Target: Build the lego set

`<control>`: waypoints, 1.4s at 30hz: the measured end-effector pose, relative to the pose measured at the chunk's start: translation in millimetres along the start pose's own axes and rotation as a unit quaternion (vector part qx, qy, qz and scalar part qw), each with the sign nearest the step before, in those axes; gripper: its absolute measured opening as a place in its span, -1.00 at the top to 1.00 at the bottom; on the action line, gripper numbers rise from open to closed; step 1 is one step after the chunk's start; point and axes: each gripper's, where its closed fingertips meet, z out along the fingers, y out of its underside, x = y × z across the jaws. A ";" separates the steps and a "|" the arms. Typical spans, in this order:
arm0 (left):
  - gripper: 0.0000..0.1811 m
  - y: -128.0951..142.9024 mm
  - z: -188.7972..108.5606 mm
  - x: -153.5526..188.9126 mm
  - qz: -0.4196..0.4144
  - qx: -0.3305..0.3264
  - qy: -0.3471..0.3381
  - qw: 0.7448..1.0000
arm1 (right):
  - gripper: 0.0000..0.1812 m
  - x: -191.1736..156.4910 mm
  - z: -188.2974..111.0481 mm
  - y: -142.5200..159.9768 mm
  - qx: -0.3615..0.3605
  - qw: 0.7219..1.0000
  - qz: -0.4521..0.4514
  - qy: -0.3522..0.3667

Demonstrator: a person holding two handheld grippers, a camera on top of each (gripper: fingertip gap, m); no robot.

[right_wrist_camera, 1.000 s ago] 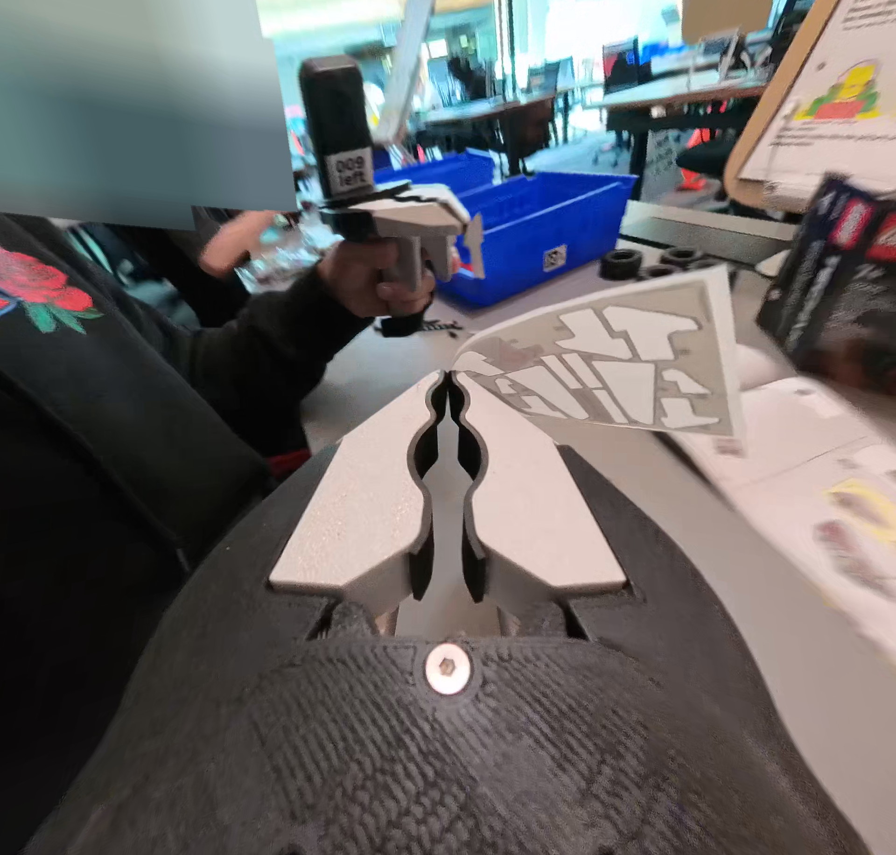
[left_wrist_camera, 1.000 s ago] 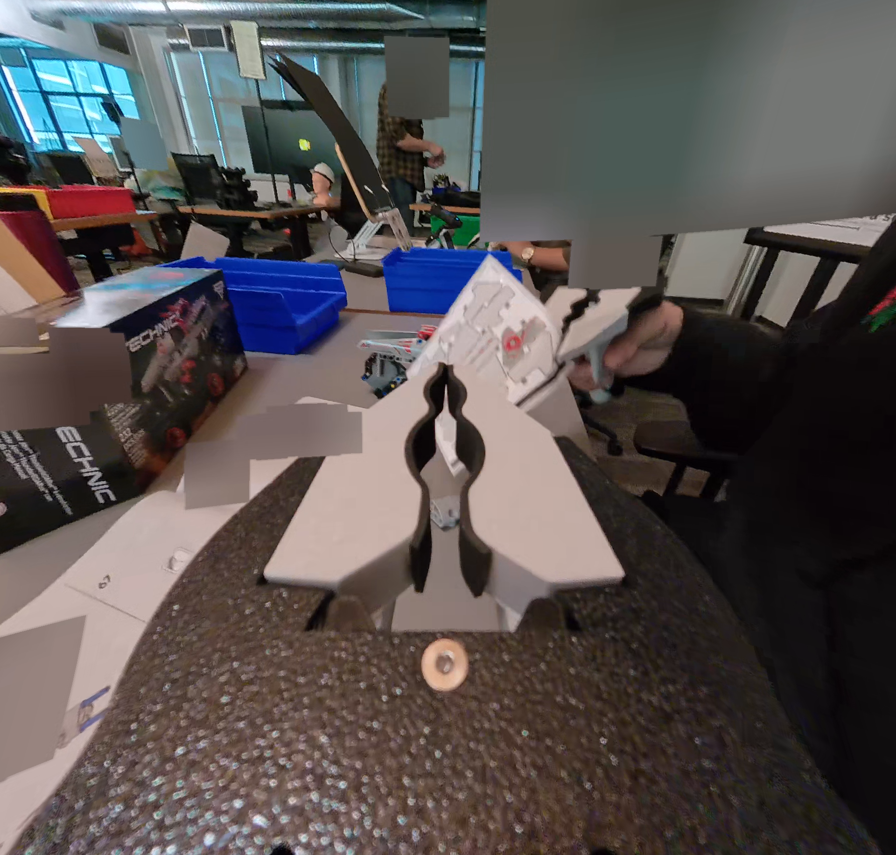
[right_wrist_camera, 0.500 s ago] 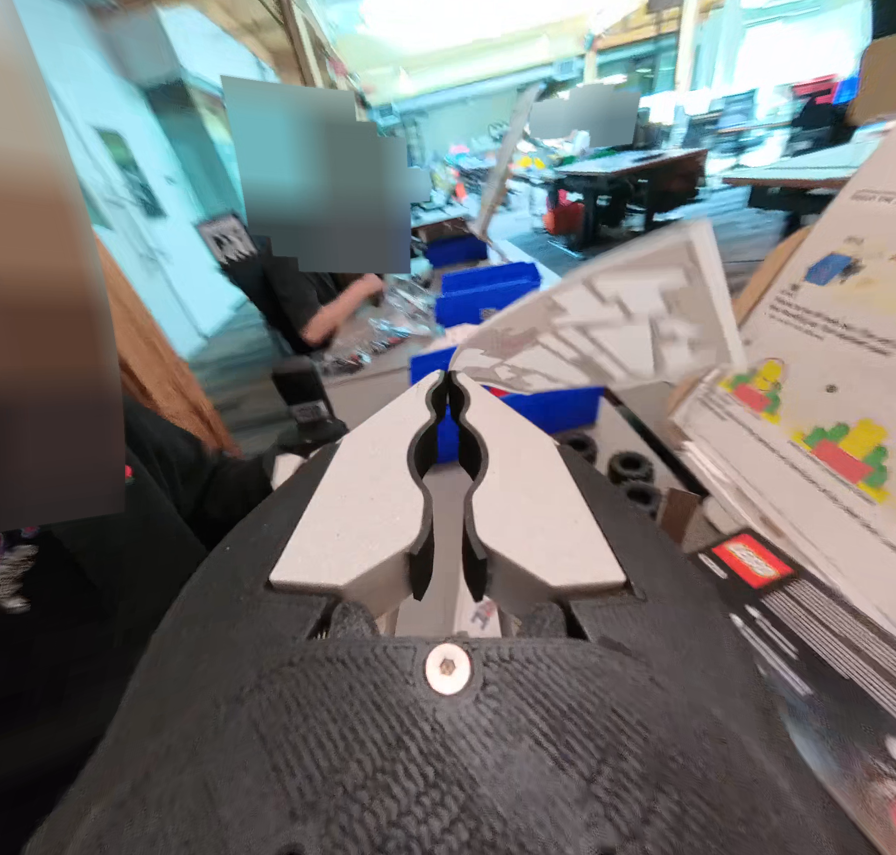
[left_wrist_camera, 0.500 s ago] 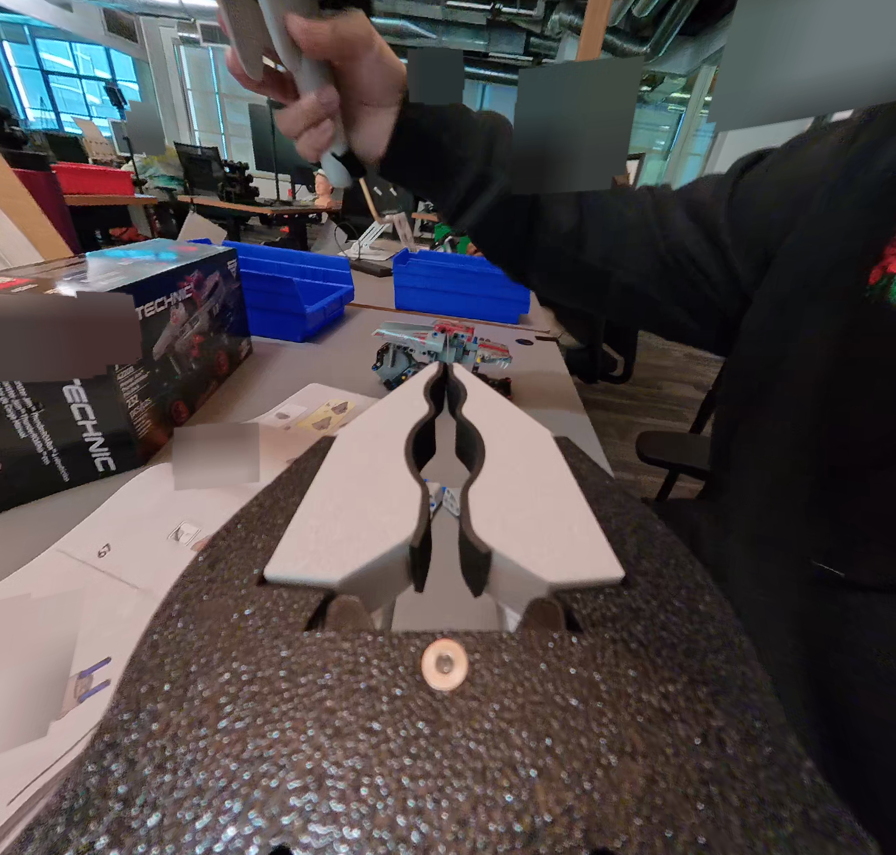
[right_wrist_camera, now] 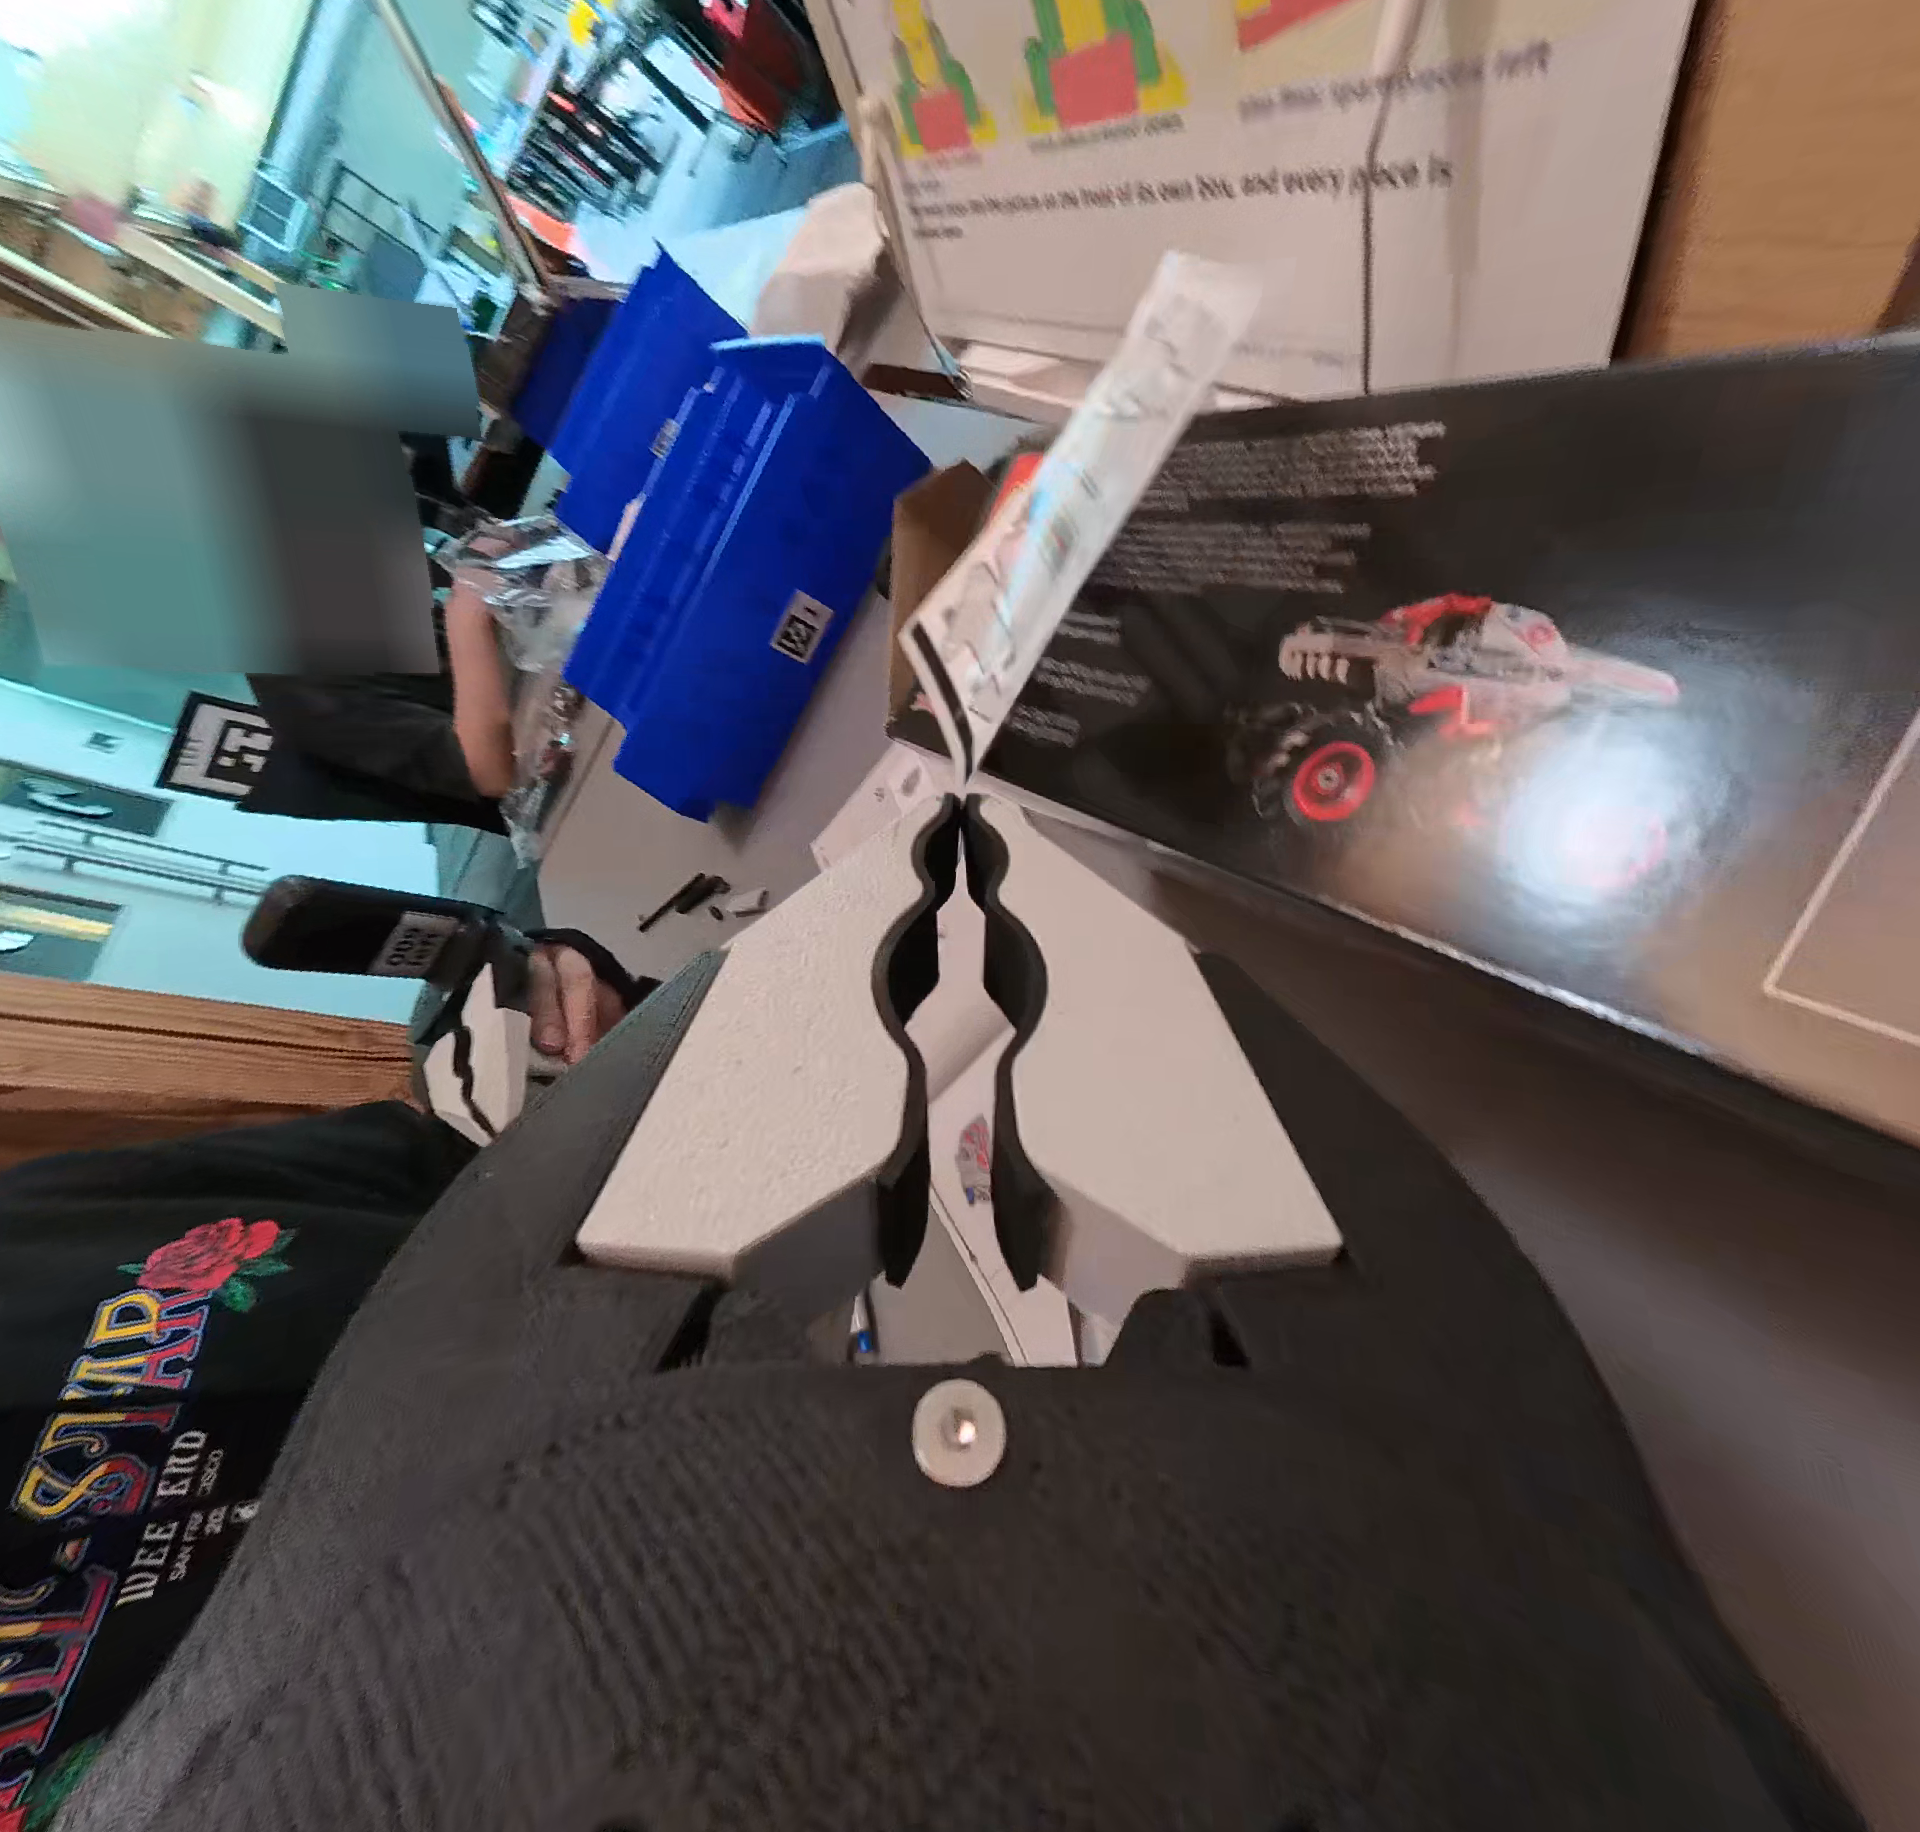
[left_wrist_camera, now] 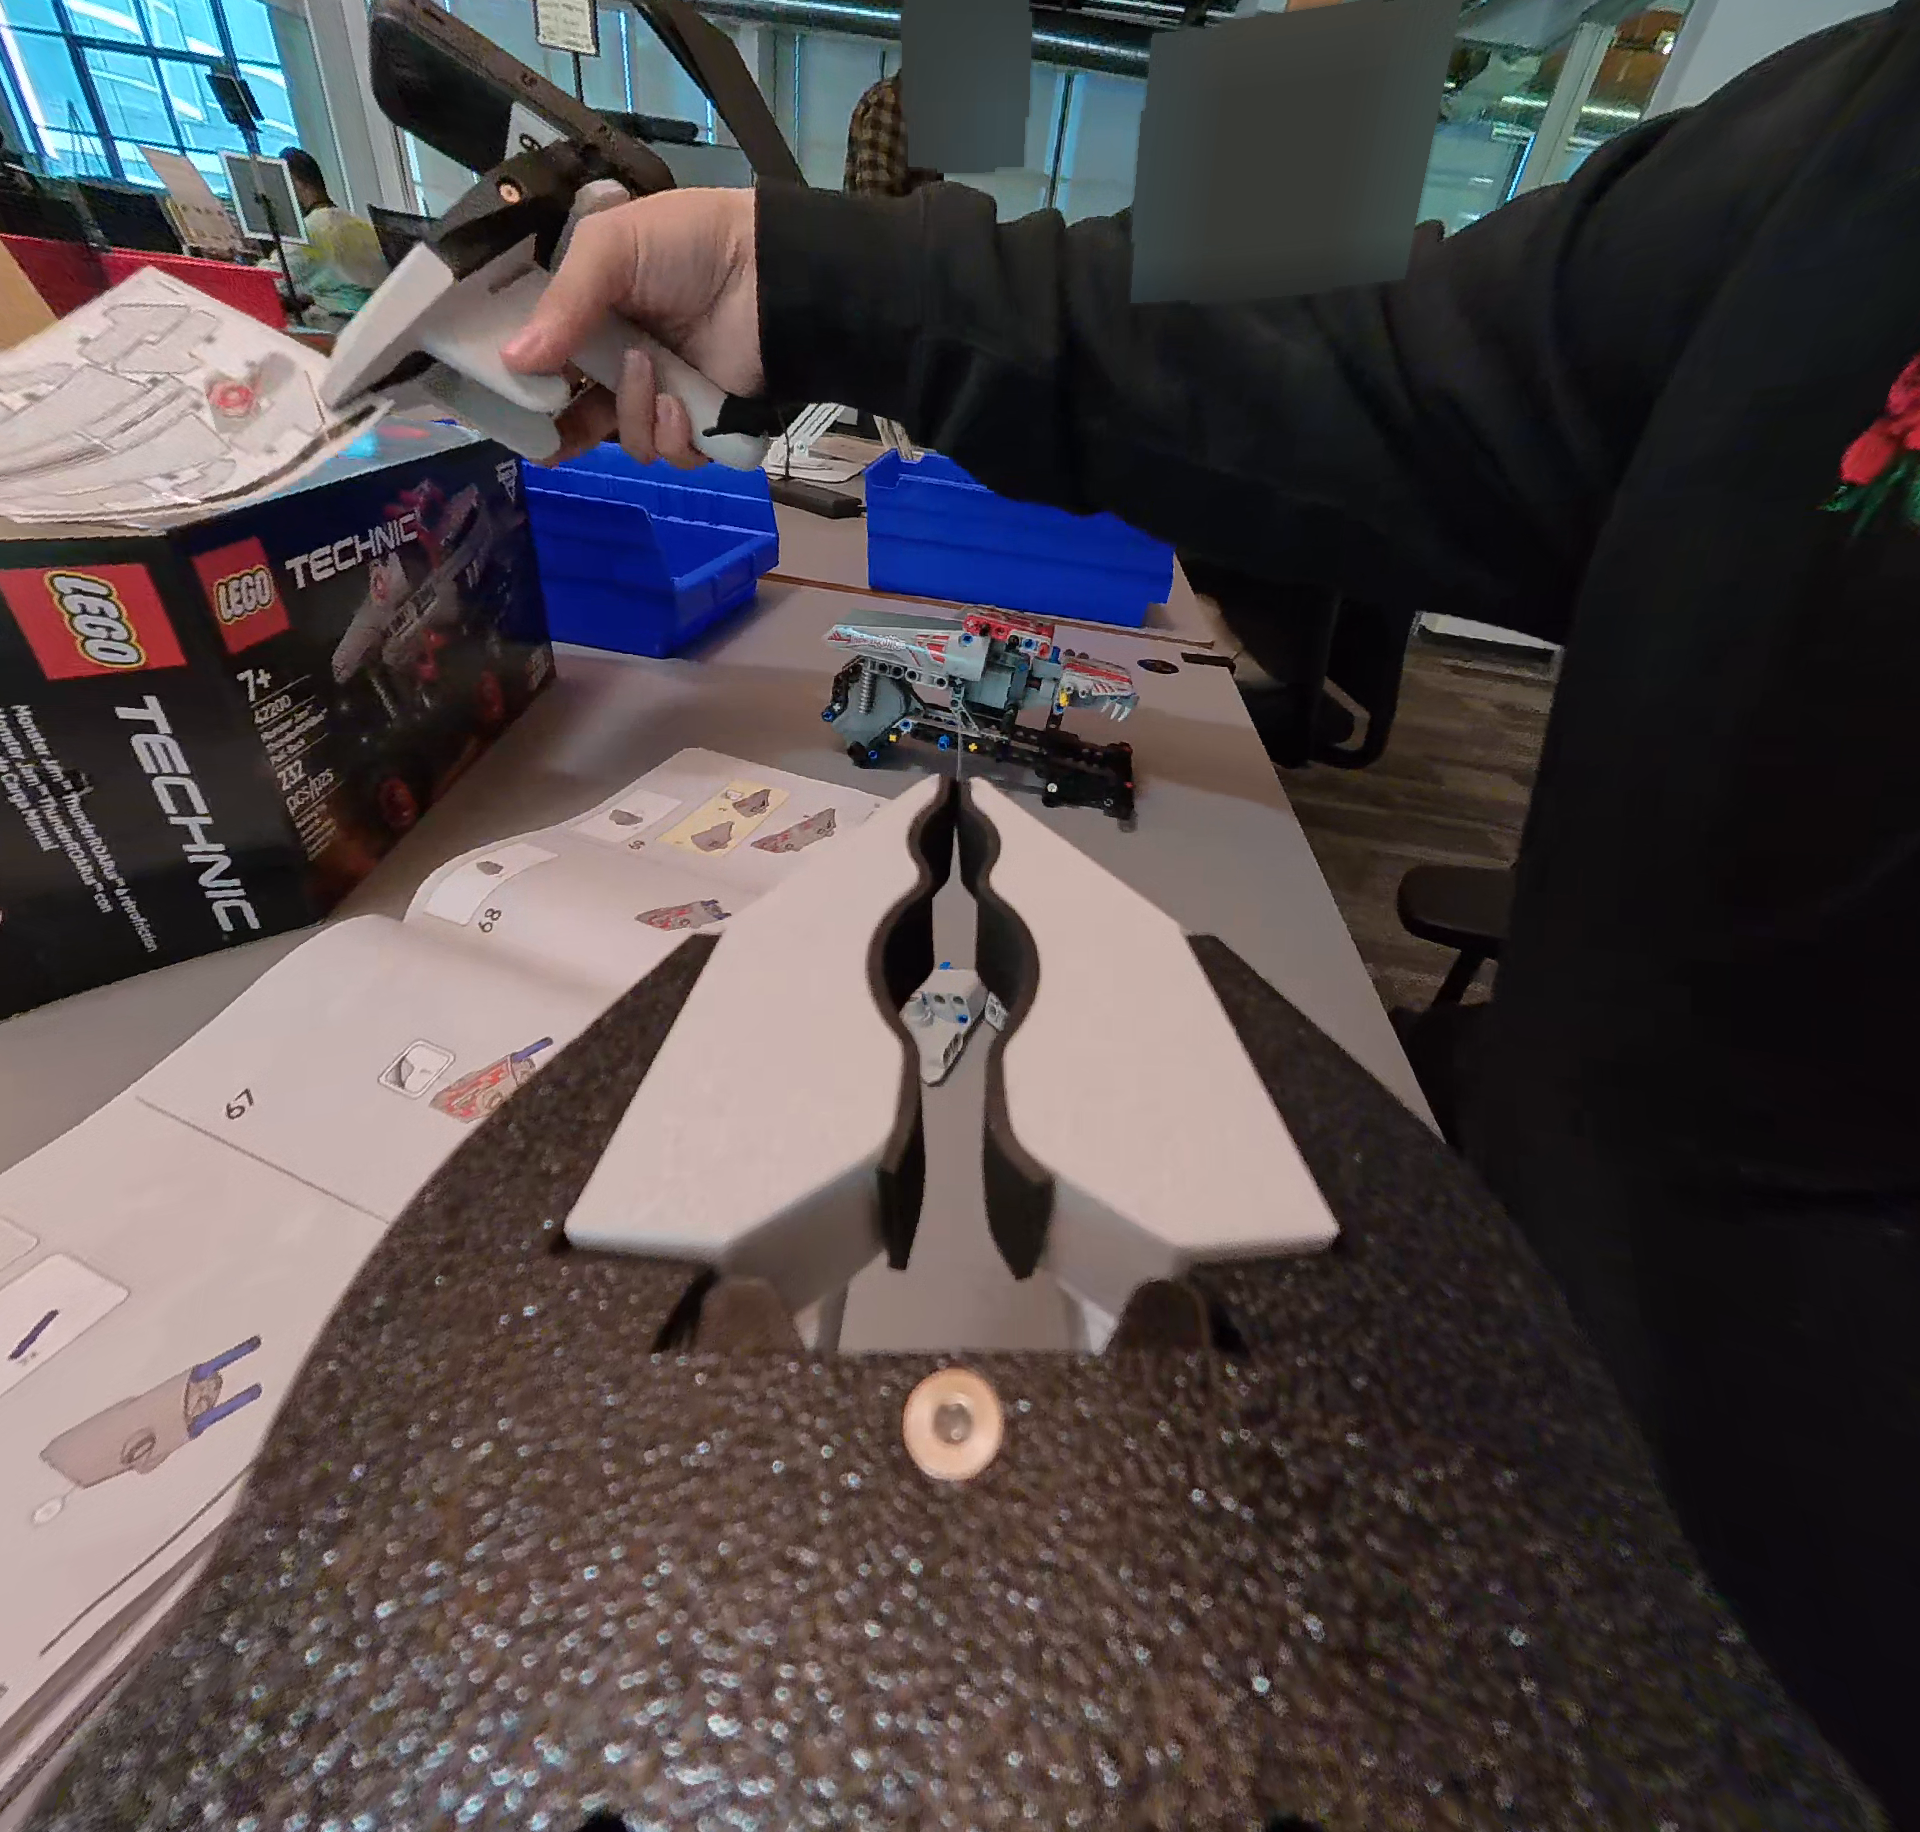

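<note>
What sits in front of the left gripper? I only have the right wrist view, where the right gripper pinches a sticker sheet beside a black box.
Observer: A partly built model stands on the table beyond the left gripper, in front of a blue bin.
Operator: Is that gripper carrying anything?
Observer: No. It is closed on nothing; a small grey piece lies on the table below it.
Operator: Where is the sheet relative to the box?
Observer: The right gripper holds the sticker sheet over the top of the black box; I cannot tell if they touch.
</note>
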 end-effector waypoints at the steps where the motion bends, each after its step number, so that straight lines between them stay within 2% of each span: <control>1: 1.00 -0.1 0.4 0.0 0.001 0.000 -0.001 1.000 | 0.99 4.4 -0.6 2.8 -0.005 1.000 0.004 0.013; 2: 1.00 -0.1 0.9 -0.6 0.003 0.000 -0.004 1.000 | 0.89 10.3 -2.0 4.9 -0.010 0.999 0.007 0.030; 3: 1.00 -0.1 1.6 -1.0 0.006 -0.001 -0.007 1.000 | 0.69 18.2 -4.2 6.5 -0.016 0.998 0.009 0.055; 5: 1.00 -0.5 3.3 -2.5 0.011 -0.004 -0.014 1.000 | 0.51 27.1 -10.1 10.7 -0.031 0.995 0.001 0.090; 8: 1.00 -0.7 8.2 -6.0 0.039 -0.016 -0.043 0.998 | 0.13 39.4 -23.7 16.7 -0.045 0.986 -0.019 0.162; 11: 1.00 6.4 16.7 -7.0 0.125 -0.059 -0.085 0.987 | -0.04 34.7 -47.7 17.4 -0.041 0.972 -0.068 0.221; 13: 1.00 14.0 23.3 -8.7 0.214 -0.101 -0.123 0.964 | -0.10 16.7 -67.3 17.4 -0.017 0.964 -0.102 0.244; 15: 1.00 18.4 29.5 -11.3 0.312 -0.137 -0.168 0.925 | -0.08 -16.6 -81.5 27.7 0.011 0.963 -0.132 0.234; 17: 1.00 20.9 36.5 -11.9 0.404 -0.163 -0.208 0.876 | -0.04 -62.2 -85.6 51.6 0.042 0.968 -0.155 0.195; 21: 1.00 19.1 53.1 -5.1 0.551 -0.180 -0.270 0.769 | 0.14 -150.9 -67.4 133.6 0.099 0.975 -0.183 0.084; 23: 1.00 18.0 61.0 3.5 0.599 -0.172 -0.285 0.728 | 0.15 -168.5 -50.4 180.4 0.114 0.978 -0.166 0.053; 25: 1.00 17.8 67.9 15.0 0.641 -0.161 -0.287 0.694 | 0.26 -171.7 -35.0 215.9 0.139 0.983 -0.122 0.024; 28: 1.00 15.9 74.4 32.9 0.699 -0.137 -0.287 0.640 | 0.40 -165.6 -22.1 242.6 0.189 0.981 -0.017 -0.041; 32: 1.00 15.5 78.3 49.8 0.746 -0.116 -0.286 0.589 | 0.81 -156.2 -26.1 246.0 0.266 0.948 0.107 -0.136; 37: 1.00 21.6 82.9 58.9 0.769 -0.117 -0.276 0.565 | 0.80 -148.7 -17.8 257.2 0.268 0.934 0.166 -0.167; 42: 1.00 26.3 85.4 62.4 0.777 -0.121 -0.266 0.557 | 0.89 -147.6 -16.4 260.5 0.270 0.932 0.172 -0.171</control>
